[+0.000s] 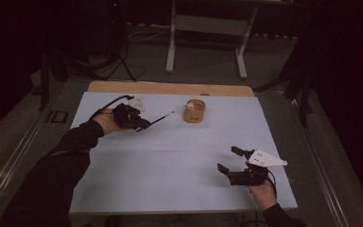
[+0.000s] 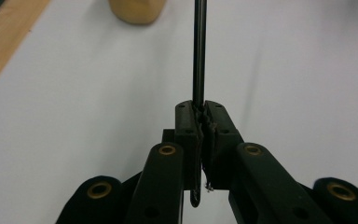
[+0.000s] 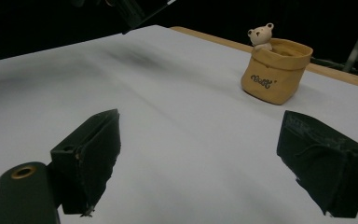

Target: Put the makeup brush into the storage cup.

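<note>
Jaws of our left gripper (image 1: 139, 124) clamp a thin dark rod (image 1: 163, 118) aimed at three o'clock toward the tan pouch (image 1: 194, 111); insertion remains. Our right gripper (image 1: 230, 160) gapes empty.

One bit of lettering is showing: dark cursive script on the front of the tan fabric pouch (image 3: 274, 70), looking like "Bobbi" or similar, too small and looped to be reading surely.

white table (image 1: 170, 161), tan pouch (image 1: 194, 112) on it
</note>
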A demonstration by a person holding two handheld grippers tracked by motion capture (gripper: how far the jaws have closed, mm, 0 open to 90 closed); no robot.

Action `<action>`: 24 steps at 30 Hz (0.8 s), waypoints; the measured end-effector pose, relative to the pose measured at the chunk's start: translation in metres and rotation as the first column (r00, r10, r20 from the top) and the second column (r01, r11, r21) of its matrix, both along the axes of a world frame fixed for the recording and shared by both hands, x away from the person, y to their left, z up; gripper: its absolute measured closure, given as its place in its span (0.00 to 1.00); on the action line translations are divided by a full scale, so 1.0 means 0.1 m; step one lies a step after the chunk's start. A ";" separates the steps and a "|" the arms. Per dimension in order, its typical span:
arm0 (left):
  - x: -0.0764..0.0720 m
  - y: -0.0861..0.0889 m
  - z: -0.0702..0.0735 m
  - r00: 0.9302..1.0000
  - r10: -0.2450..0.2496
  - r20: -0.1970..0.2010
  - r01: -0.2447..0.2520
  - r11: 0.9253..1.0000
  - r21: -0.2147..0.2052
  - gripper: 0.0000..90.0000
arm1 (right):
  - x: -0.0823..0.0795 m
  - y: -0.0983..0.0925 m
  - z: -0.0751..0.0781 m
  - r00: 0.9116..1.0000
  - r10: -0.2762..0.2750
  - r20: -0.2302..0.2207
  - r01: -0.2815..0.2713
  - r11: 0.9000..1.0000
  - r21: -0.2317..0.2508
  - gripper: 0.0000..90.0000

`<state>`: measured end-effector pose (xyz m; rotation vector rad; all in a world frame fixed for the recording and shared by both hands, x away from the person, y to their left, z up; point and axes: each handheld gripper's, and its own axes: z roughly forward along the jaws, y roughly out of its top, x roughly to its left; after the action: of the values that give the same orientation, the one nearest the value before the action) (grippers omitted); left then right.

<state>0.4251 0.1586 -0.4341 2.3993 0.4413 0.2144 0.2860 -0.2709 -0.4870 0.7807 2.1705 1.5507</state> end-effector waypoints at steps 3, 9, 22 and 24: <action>-0.06 -0.04 0.03 0.998 0.050 -0.032 -0.051 0.997 -0.058 0.95 | 0.00 0.00 0.00 1.000 0.000 -0.004 0.000 1.000 -0.002 0.15; -0.22 -0.13 0.07 0.997 0.053 -0.058 -0.060 0.988 -0.140 0.95 | 0.01 0.00 0.00 1.000 0.000 -0.005 0.000 1.000 -0.007 0.15; -0.48 -0.24 -0.01 0.984 0.136 -0.113 -0.164 0.942 -0.291 0.95 | 0.01 0.00 0.00 1.000 -0.009 0.005 0.009 1.000 -0.018 0.15; -0.52 -0.26 -0.03 0.983 0.149 -0.108 -0.175 0.940 -0.294 0.95 | 0.01 0.00 0.00 1.000 -0.009 0.004 0.009 1.000 -0.018 0.15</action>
<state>0.3729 0.1331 -0.4366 2.0772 0.6631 0.1089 0.2873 -0.2706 -0.4873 0.7804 2.1721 1.5253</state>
